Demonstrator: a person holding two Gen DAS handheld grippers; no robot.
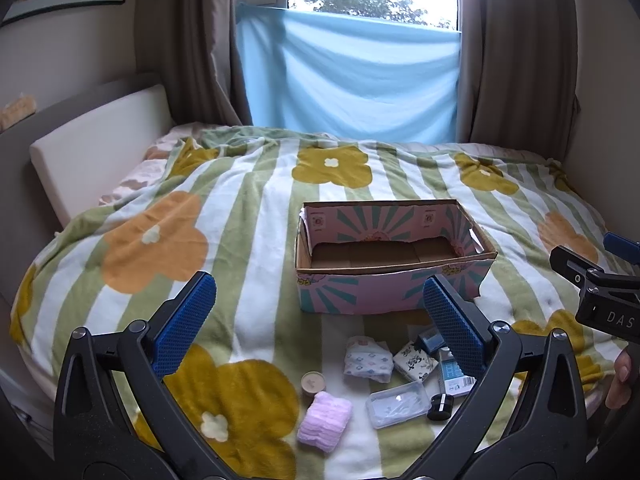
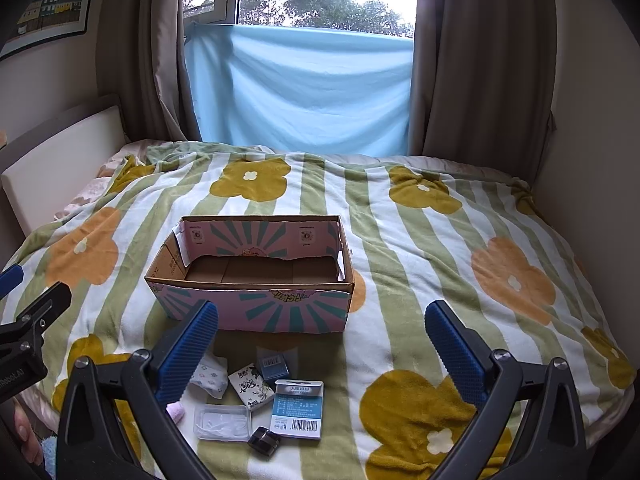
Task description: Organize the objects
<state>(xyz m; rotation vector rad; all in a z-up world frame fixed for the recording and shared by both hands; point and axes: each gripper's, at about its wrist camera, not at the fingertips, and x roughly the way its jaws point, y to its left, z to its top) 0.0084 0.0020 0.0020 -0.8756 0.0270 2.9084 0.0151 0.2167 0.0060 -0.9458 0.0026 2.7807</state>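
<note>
An empty pink and teal cardboard box (image 1: 394, 292) (image 2: 256, 308) stands open on the bed. In front of it lies a cluster of small items: a pink rolled cloth (image 1: 325, 420), a round wooden-lidded jar (image 1: 313, 385), a patterned folded cloth (image 1: 368, 360) (image 2: 208, 378), a tissue pack (image 1: 414, 365) (image 2: 252, 386), a clear plastic case (image 1: 398, 404) (image 2: 222, 422), a blue carded package (image 2: 298, 408), a small blue box (image 2: 273, 364) and a black clip (image 1: 440, 407) (image 2: 263, 442). My left gripper (image 1: 320, 308) hangs open above them. My right gripper (image 2: 322, 336) is open too, holding nothing.
A striped blanket with flower shapes (image 1: 240, 216) (image 2: 420, 240) covers the bed. A white headboard panel (image 1: 100, 148) runs along the left. Brown curtains and a blue sheet (image 1: 352, 80) hang at the window behind. A hand (image 1: 620, 376) shows at the right edge.
</note>
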